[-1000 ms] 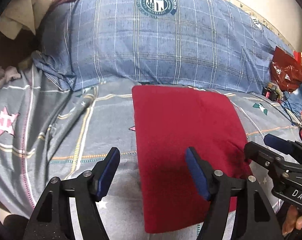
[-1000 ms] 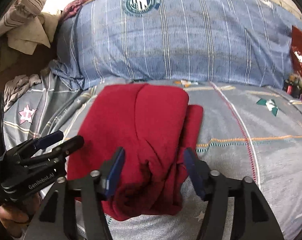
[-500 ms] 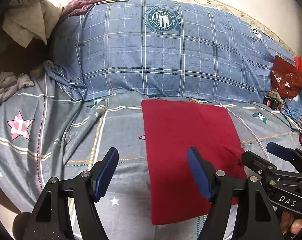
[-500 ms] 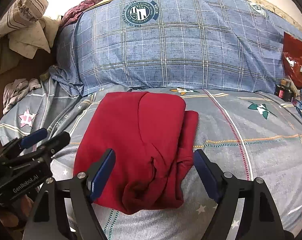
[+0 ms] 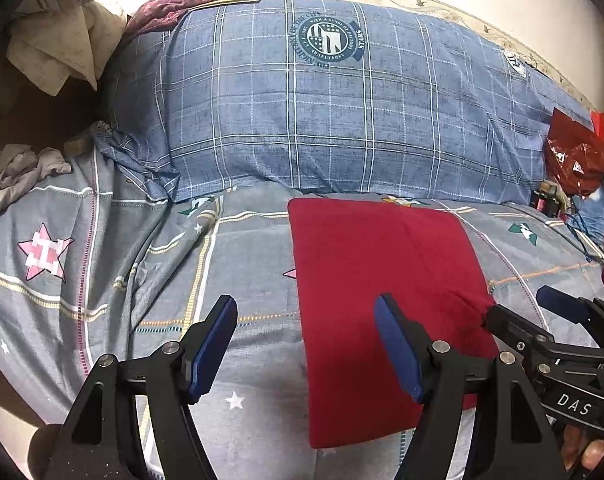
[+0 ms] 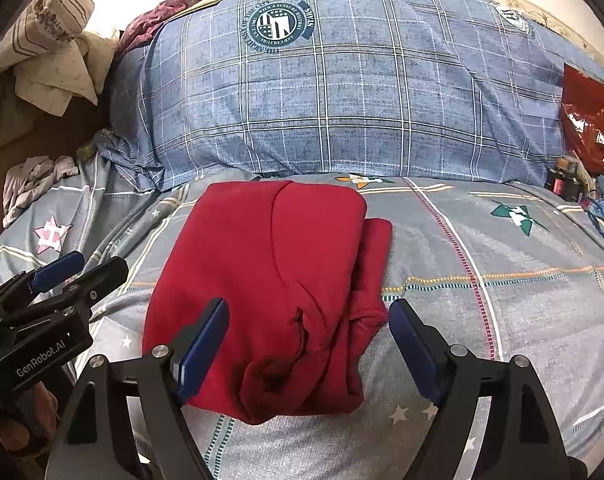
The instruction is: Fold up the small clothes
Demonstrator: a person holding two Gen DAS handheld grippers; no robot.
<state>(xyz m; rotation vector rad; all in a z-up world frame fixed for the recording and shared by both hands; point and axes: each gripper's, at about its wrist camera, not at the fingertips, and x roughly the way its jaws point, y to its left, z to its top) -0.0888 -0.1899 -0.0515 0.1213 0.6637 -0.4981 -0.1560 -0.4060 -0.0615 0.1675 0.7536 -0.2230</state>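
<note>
Two grippers hover over the bed with nothing between their pads. My left gripper [image 5: 305, 350] has its jaws spread wide and grips nothing; its left blue pad [image 5: 212, 350] hangs over bare grey bedsheet [image 5: 142, 280], while its right pad [image 5: 397, 348] sits above the red garment [image 5: 381, 280]. From this view the garment lies as a neat folded rectangle, stretching from just beyond the right pad away toward the blue plaid pillow [image 5: 321, 120], with its near edge passing under that jaw.

My right gripper [image 6: 307, 348] is likewise wide open and empty. The red garment [image 6: 278, 272] lies directly ahead and between its jaws, with the bunched, wrinkled near end tucked between the two pads. Its left pad [image 6: 200, 348] overlaps the garment's near left corner; its right pad [image 6: 413, 350] sits just beside the garment's right edge, over the bedsheet [image 6: 481, 240]. I cannot tell whether either pad touches the cloth. A narrower layer of red fabric sticks out on the side toward the right jaw.

Each gripper shows in the other's view: the right gripper [image 5: 561, 320] to the right of my left jaws, the left gripper [image 6: 68, 274] to the left of my right jaws. Beyond the right jaw, at the far edge of the bed, lies a red plastic bag [image 6: 589, 120]. Crumpled pale cloths [image 6: 50, 60] are piled far off to the left.
</note>
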